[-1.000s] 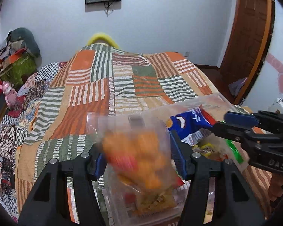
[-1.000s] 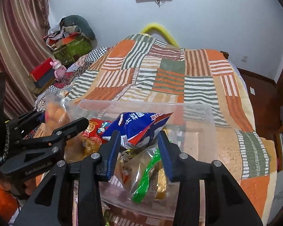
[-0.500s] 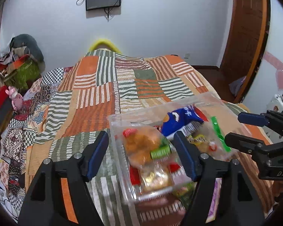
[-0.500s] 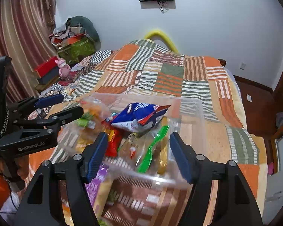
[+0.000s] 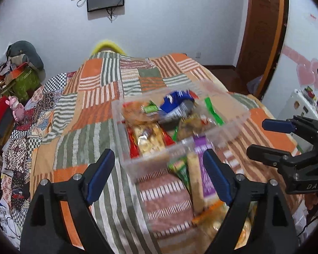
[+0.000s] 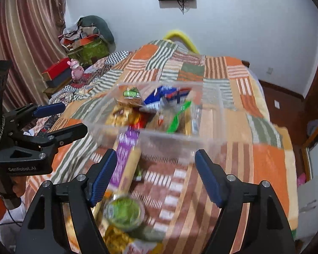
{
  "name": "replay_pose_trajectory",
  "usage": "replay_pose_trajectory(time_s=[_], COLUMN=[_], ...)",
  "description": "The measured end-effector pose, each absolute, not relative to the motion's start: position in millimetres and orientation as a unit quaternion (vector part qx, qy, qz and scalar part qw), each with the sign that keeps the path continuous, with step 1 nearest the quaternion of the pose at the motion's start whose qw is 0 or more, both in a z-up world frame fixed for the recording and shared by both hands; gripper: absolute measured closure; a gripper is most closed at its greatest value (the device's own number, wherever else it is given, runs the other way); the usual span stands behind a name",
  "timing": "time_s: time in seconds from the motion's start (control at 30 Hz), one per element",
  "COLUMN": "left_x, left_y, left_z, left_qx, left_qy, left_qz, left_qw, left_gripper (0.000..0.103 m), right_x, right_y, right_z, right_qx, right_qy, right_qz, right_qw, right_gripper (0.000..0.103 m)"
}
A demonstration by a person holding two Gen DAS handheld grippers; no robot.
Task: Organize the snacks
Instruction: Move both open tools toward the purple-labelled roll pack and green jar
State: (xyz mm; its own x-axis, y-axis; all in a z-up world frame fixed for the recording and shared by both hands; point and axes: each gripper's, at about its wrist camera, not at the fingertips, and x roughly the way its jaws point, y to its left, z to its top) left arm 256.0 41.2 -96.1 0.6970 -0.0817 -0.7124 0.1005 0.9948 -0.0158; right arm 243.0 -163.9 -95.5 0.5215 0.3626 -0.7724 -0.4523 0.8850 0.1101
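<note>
Bedspread (image 5: 91, 110) of orange, green and white patchwork, bearing a clear plastic box (image 5: 233, 124) filled with snack packets. Left gripper (image 5: 159, 175), jaws opening, nothing pressed between its blue pads; the box lies just beyond them. Blue packet (image 5: 176, 99) at the far end of the box. Purple packet (image 6: 123, 158) and a beige stick pack lie outside, against the near wall. Right gripper (image 6: 156, 177), jaws opening, holds nothing; green-lidded cup (image 6: 125, 211) near its left finger.

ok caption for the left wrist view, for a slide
Left hand-held gripper opening, empty, before a clear bin of snack packets on a patchwork bedspread.
</note>
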Motion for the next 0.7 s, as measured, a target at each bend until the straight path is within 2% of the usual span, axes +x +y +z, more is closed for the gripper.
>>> replay_pose_trajectory(time_s=[0.47,0.7], left_x=[226.3,223.8], left_y=[44.5,50.7], left_z=[-139.1,-146.9], left_qx=[-0.02,-0.036], left_qy=[0.442,0.451], left_qz=[-0.053,-0.048], left_qw=[0.895,0.891], left_gripper=[0.017,0.017], right_x=[218.4,218.2], right_y=[-152.1,-135.6], right_z=[-155.2,-158.2], right_qx=[-0.056,-0.062], right_qy=[0.511,0.521], right_qz=[0.25,0.273], right_qw=[0.82,0.807], right_gripper=[0.03,0.023])
